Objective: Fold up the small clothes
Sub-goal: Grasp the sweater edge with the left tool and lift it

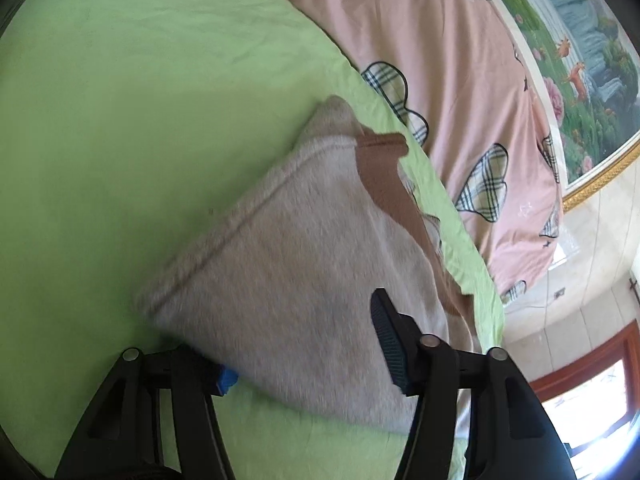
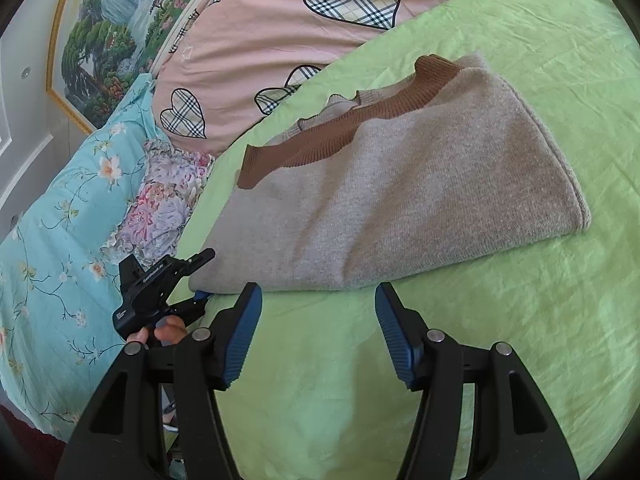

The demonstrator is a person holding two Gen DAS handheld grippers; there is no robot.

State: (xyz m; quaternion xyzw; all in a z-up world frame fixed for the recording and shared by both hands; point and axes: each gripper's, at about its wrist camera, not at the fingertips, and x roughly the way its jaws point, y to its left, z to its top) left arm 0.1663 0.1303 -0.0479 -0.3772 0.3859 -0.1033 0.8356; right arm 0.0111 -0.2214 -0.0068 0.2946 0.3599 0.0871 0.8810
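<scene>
A small grey knit sweater (image 2: 400, 184) with a brown ribbed collar (image 2: 340, 128) lies folded on the green sheet (image 2: 540, 320). In the left wrist view the sweater (image 1: 288, 264) fills the middle, blurred. My left gripper (image 1: 308, 356) is open, its jaws wide apart around the sweater's near edge; one pad lies under the cloth, the other on top. In the right wrist view the left gripper (image 2: 196, 276) sits at the sweater's left corner. My right gripper (image 2: 318, 328) is open and empty, just in front of the sweater's near edge.
A pink quilt with plaid hearts (image 2: 300, 28) lies behind the sweater. A turquoise floral cover (image 2: 60, 240) and a floral pillow (image 2: 160, 208) lie to the left. A framed landscape picture (image 2: 104, 20) hangs on the wall. A window (image 1: 592, 400) shows at right.
</scene>
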